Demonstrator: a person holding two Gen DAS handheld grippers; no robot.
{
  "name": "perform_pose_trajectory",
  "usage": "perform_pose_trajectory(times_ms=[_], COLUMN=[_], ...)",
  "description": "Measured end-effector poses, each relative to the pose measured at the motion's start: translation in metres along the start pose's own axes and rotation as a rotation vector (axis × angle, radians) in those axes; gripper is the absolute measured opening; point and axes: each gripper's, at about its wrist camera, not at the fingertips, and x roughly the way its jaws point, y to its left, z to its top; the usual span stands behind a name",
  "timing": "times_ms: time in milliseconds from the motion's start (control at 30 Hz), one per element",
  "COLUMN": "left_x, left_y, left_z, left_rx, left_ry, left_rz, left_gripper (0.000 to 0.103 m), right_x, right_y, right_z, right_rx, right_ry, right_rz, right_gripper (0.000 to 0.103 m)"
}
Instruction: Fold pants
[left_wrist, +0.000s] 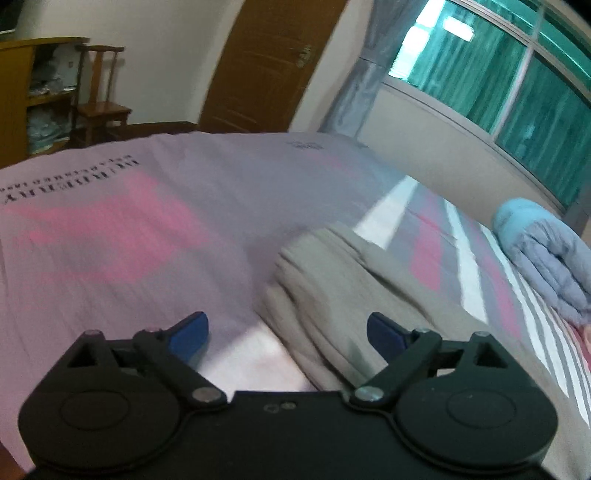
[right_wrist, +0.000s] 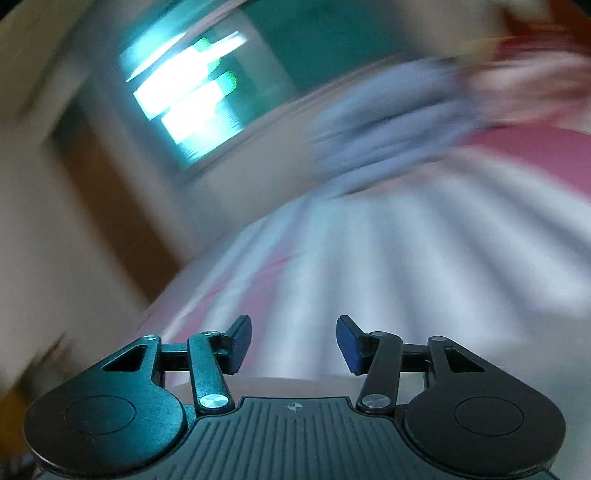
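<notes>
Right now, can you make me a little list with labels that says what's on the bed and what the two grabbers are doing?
surface: pink and lilac printed bedsheet
pants: beige fabric pants, bunched in folds on the sheet
other cloth: pale blue bundled fabric, near the window side
left gripper: open, empty, pants just ahead
right gripper: open, empty
right view: heavily blurred
background: brown wooden door, wooden chair

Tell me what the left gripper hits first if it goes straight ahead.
Probably the beige pants: they lie bunched on the bed just beyond the open left gripper, toward its right finger. Depth is hard to judge, and the sheet could come first on the left side.
</notes>
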Motion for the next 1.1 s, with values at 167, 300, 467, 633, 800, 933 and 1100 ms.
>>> perform_pose_trajectory(times_ms=[167, 300, 467, 633, 800, 933, 1100], left_x=[0.001, 0.003, 0.006, 0.009, 0.013, 0.012, 0.003], left_y=[-0.038, -0.057, -0.053, -0.057, -0.063, -0.063, -0.065], left_z=[-0.031, -0.051, -0.057, -0.059, -0.061, -0.062, -0.055], left_rx=[0.049, 0.077, 0.054, 0.07, 0.11, 0.109, 0.098], left_ry=[0.068, 0.08, 0.075, 0.089, 0.098, 0.094, 0.06], left_rz=[-0.055, -0.057, -0.049, -0.037, -0.015, -0.016, -0.017], left_gripper=[0.087, 0.089, 0.089, 0.091, 0.095, 0.095, 0.09], right_x=[-0.14, -0.182, -0.174, -0.16, -0.135, -0.141, -0.142], right_y=[-0.143, -0.192, -0.225, -0.237, -0.242, -0.236, -0.24], right_z=[0.005, -0.006, -0.008, 0.011, 0.002, -0.004, -0.002], right_rx=[0.373, 0.543, 0.674, 0.666, 0.583, 0.566, 0.604], right_ry=[-0.166, -0.199, -0.19, -0.139, -0.058, -0.077, -0.065], right_rz=[-0.305, -0.359, -0.305, -0.288, -0.318, -0.301, -0.282], right_gripper=[0.05, 0.05, 0.05, 0.05, 0.005, 0.006, 0.008])
